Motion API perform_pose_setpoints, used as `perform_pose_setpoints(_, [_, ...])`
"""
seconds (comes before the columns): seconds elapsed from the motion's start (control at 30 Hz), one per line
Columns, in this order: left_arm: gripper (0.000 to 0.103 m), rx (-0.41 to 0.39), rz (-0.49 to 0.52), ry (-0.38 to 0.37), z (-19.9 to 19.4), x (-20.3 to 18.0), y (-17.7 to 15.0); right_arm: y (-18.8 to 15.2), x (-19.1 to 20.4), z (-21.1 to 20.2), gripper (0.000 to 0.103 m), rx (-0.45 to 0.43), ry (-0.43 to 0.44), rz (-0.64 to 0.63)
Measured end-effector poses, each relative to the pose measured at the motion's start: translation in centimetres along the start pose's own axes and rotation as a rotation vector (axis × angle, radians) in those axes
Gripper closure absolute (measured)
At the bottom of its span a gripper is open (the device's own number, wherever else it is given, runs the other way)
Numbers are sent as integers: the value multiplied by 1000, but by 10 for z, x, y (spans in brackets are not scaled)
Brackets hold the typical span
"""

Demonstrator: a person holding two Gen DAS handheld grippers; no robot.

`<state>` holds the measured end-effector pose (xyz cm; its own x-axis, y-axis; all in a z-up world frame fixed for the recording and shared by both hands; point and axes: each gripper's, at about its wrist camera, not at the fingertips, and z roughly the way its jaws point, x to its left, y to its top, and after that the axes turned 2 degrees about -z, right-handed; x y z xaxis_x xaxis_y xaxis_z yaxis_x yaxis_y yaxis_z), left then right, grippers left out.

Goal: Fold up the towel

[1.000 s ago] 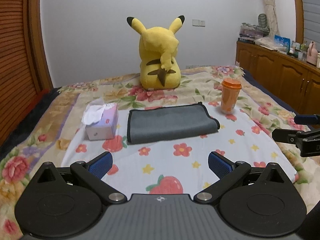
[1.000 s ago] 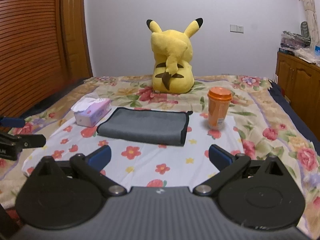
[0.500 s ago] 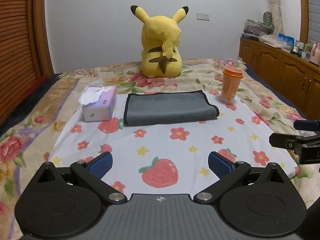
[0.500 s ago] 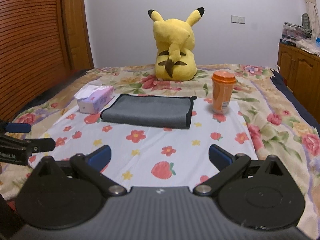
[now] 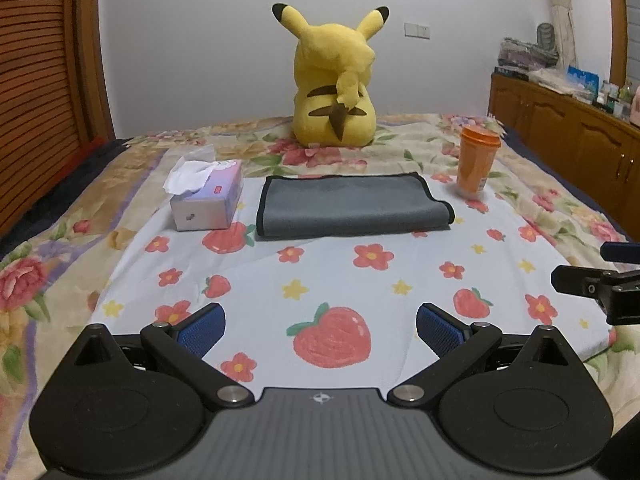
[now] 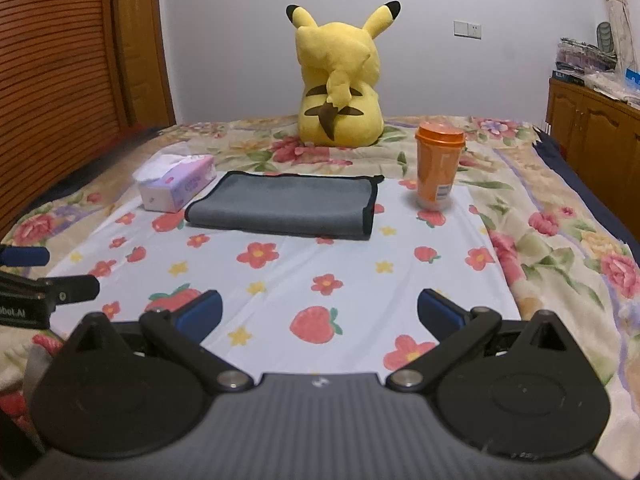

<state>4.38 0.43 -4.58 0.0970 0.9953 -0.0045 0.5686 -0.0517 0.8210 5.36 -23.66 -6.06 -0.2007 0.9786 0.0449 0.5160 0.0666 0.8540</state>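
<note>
A grey towel (image 5: 352, 205) with black edging lies folded flat on the white flower-print sheet (image 5: 340, 280) on the bed; it also shows in the right wrist view (image 6: 286, 204). My left gripper (image 5: 320, 330) is open and empty, well short of the towel, above the sheet's near part. My right gripper (image 6: 318, 314) is open and empty, also well back from the towel. Each gripper shows at the edge of the other's view, the right one (image 5: 600, 276) and the left one (image 6: 36, 280).
A tissue box (image 5: 208, 196) sits left of the towel and an orange cup (image 5: 476, 164) right of it. A yellow plush toy (image 5: 334, 80) sits behind. Wooden cabinets (image 5: 568, 128) stand along the right, a wooden slatted wall (image 6: 60, 80) on the left.
Both grippers have drawn back from the towel and stayed open. The towel, tissue box and cup have not moved.
</note>
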Motion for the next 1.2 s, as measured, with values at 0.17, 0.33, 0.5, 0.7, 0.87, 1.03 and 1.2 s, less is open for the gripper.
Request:
perform_pose_setpoints(0.17, [0, -29, -10, 2, -5, 2, 2, 1, 0, -3, 0, -20, -2, 8])
perform_pose_setpoints(0.33, [0, -57, -28, 8, -8, 7, 3, 1, -2, -6, 0, -42, -10, 13])
perform_pose_setpoints(0.5, [0, -95, -36, 3, -15, 9, 4, 2, -5, -10, 0, -69, -21, 21])
perform_pose_setpoints(0.7, [0, -144, -19, 13, -26, 6, 4, 2, -6, -16, 0, -97, -32, 27])
perform_pose_setpoints(0.87, [0, -158, -18, 22, -30, 6, 3, 2, -6, -19, 0, -117, -40, 23])
perform_pose_setpoints(1.03, [0, -178, -19, 33, -34, 7, 3, 1, -7, -22, 0, -129, -49, 30])
perform_pose_setpoints(1.2, [0, -207, 1, 39, -40, 4, 2, 1, -9, -28, 0, -151, -54, 35])
